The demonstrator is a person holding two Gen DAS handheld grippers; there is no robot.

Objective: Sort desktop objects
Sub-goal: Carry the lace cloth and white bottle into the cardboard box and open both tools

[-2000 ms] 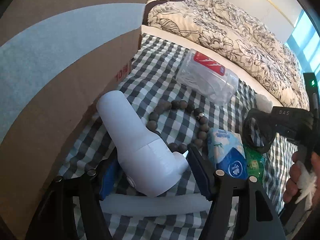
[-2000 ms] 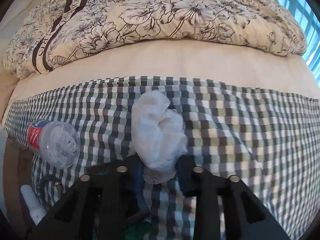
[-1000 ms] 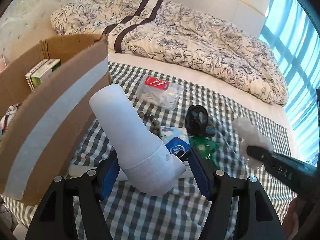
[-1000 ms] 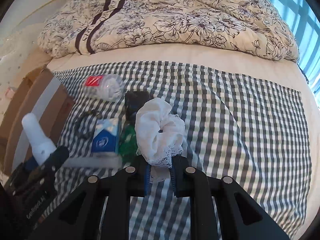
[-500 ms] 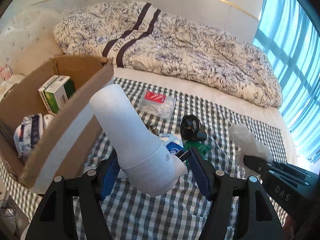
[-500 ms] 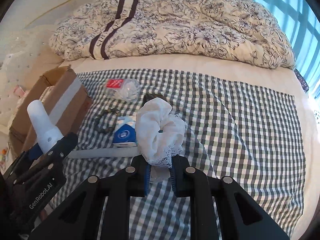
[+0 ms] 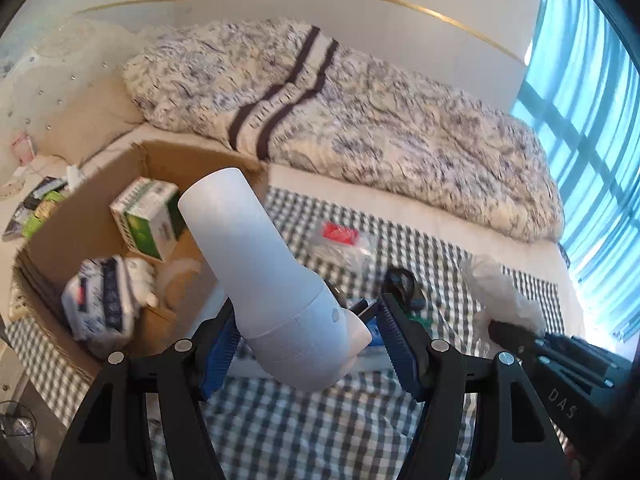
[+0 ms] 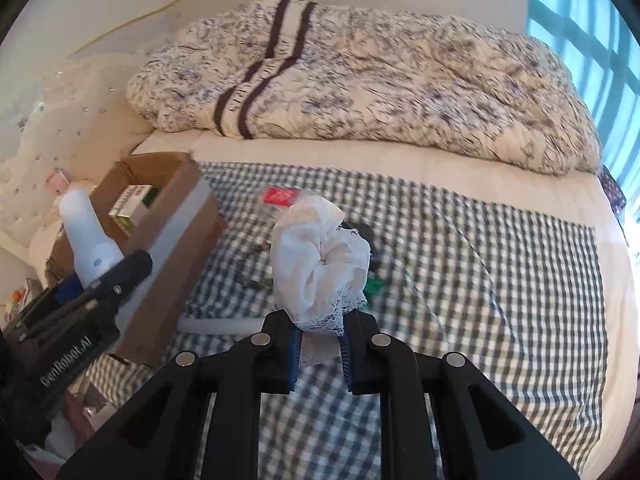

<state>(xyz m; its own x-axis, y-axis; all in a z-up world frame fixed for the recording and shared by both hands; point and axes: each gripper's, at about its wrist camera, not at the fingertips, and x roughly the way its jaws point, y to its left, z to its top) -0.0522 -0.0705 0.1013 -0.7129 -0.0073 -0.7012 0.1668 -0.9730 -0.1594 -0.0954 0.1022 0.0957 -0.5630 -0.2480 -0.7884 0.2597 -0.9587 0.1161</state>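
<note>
Left wrist view. The left gripper [image 7: 306, 344] was closed around the fat rounded end of a white hair dryer [image 7: 264, 280], barrel pointing up and away, raised off the bed beside the open cardboard box [image 7: 72, 216]. Hard, smooth plastic; probably moderately heavy and top-heavy, liable to swivel between the pads, so a hold nearer the body's middle would seem safer. The box held a green carton [image 7: 146, 218] and a soft blue-and-white pack [image 7: 102, 304].

Right wrist view. The right gripper [image 8: 320, 352] was pinched narrow on the lace edge of a white scrunchie [image 8: 320, 260], held above the checked cloth [image 8: 480, 280]. Soft, very light, compressible; any fold serves as a hold, though thin lace might slip or snag.
</note>
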